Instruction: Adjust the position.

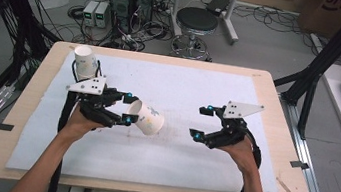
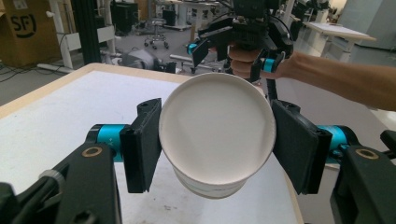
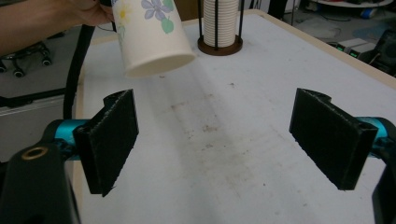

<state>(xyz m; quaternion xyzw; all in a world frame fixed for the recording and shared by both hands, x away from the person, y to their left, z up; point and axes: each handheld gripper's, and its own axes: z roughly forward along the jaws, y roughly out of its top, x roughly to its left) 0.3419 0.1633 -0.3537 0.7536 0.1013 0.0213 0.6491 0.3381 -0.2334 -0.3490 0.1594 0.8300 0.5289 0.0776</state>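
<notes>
A paper cup (image 1: pixel 147 117) printed with flowers is being pinched at its open end by the left claw (image 1: pixel 129 106) and carried tilted above the white mat (image 1: pixel 194 94) on the tabletop (image 1: pixel 35 74), its base pointing toward the right claw (image 1: pixel 201 123). The right claw is being held spread wide and empty, well apart from the cup. A stack of cups (image 1: pixel 86 62) is being kept in a holder at the mat's far left corner.

- We see the left hand-held gripper (image 1: pixel 127 106): black frame, teal fingertip collars, grey three-cornered dotted plate on top.
- The right hand-held gripper (image 1: pixel 201 123) matches; black cables trail toward 6 o'clock.
- Bare forearms, no sleeves.
</notes>
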